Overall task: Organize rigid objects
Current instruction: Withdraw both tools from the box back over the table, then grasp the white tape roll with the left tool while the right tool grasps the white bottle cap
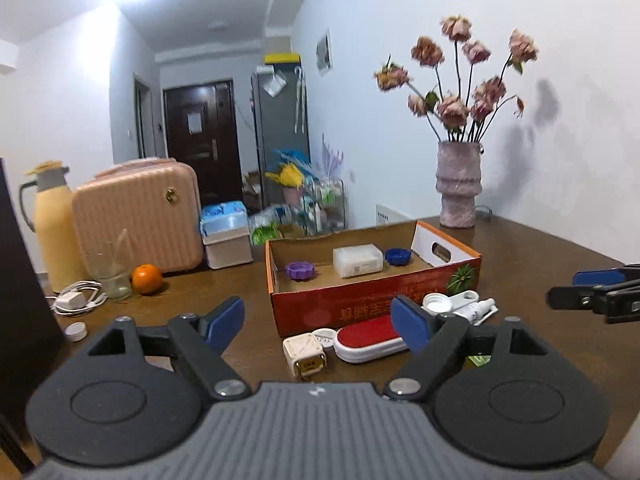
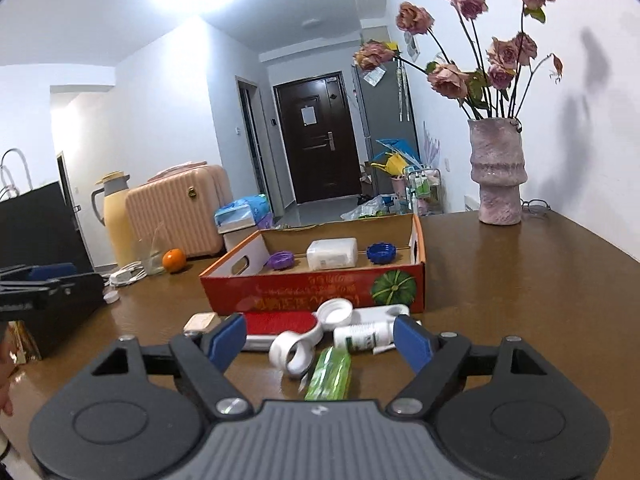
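An orange cardboard box on the brown table holds a purple cap, a white plastic case and a blue cap. In front of it lie a red-and-white brush, a white cube charger, white ring clips, a small white bottle and a green packet. My left gripper is open above the charger and brush. My right gripper is open over the clips and bottle. Neither holds anything.
A pink vase with dried roses stands at the back right. At the left are a pink suitcase, a yellow jug, a glass, an orange, a white cable charger and a small white cap.
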A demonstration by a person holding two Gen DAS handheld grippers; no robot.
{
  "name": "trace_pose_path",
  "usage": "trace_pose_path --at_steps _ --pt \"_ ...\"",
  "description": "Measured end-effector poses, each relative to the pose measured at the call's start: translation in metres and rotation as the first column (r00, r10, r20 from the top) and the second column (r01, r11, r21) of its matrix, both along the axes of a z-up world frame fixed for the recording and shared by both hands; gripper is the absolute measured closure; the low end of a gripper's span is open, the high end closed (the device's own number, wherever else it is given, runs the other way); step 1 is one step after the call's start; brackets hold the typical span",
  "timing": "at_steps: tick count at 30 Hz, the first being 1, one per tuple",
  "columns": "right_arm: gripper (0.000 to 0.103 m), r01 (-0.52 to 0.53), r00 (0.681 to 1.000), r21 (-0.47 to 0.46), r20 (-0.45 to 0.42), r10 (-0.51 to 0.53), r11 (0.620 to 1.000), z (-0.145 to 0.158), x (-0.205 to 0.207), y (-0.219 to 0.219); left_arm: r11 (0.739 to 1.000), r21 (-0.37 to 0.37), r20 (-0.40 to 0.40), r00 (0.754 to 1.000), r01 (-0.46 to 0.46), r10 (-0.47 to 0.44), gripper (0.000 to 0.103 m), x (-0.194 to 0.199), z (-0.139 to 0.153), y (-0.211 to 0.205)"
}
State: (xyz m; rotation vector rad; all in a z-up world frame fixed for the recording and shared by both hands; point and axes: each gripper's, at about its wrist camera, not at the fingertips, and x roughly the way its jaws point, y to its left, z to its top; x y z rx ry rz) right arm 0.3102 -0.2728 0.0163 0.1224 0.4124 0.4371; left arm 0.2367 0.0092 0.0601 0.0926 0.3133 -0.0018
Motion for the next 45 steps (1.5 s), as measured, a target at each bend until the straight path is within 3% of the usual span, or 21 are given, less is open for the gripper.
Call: trace_pose_path --at_steps 5,8,10,12,14,16,19,24,31,34,39,45 --pt "0.02 -0.032 0.996 -0.06 0.08 0.037 0.998 0.005 -0.035 0.016 0.998 -0.036 0.009 0.999 -0.042 0.042 0.018 -0.03 0.001 0.003" --pt "0.016 -0.073 0.986 -0.062 0.145 0.081 0.995 0.005 -0.062 0.017 0.998 0.006 -0.009 0.998 -0.066 0.066 0.018 -0.035 -0.002 -0.002" --pt "0.016 -0.105 0.987 -0.063 0.114 0.111 0.993 0.005 -0.066 0.018 0.998 0.005 0.008 0.998 -0.064 0.064 0.018 -0.043 -0.007 -0.003" --pt "0.016 -0.096 0.991 -0.122 0.079 0.106 0.988 0.008 -0.066 0.024 0.998 -0.045 0.045 0.998 -0.035 0.037 0.015 -0.055 -0.014 0.0" --pt "0.016 -0.067 0.989 -0.182 0.117 0.089 0.981 0.011 -0.074 0.03 0.997 -0.081 0.011 1.0 -0.012 0.013 0.014 -0.057 -0.025 0.003" --pt "0.016 -0.051 0.987 -0.175 0.139 0.076 0.983 0.012 -0.08 0.031 0.997 -0.071 -0.025 1.0 -0.005 0.003 0.014 -0.055 -0.033 0.002" --pt "0.017 -0.027 0.992 -0.141 0.121 0.044 0.99 0.003 -0.082 0.034 0.999 -0.053 -0.028 1.0 0.002 -0.004 0.014 -0.057 -0.04 0.001" --pt "0.023 -0.025 0.997 -0.177 0.07 0.038 0.984 -0.015 -0.068 0.05 0.997 -0.083 -0.055 0.998 0.006 -0.01 0.016 -0.05 -0.048 0.004" --pt "0.035 -0.022 1.0 -0.203 -0.003 0.022 0.979 -0.041 -0.027 0.053 0.997 -0.044 -0.147 0.987 0.058 -0.064 0.024 -0.003 -0.069 -0.011" --pt "0.037 -0.011 1.0 -0.2 -0.027 0.005 0.98 -0.051 -0.005 0.049 0.991 -0.039 -0.177 0.975 0.128 -0.133 0.027 0.032 -0.079 -0.03" --pt "0.04 0.011 0.998 -0.181 -0.052 -0.021 0.983 -0.056 0.04 0.037 0.978 -0.086 -0.239 0.949 0.192 -0.207 0.039 0.104 -0.095 -0.058" --pt "0.043 0.001 0.997 -0.184 -0.075 -0.015 0.983 -0.051 0.1 0.027 0.967 -0.14 -0.274 0.93 0.214 -0.246 0.053 0.156 -0.107 -0.076"
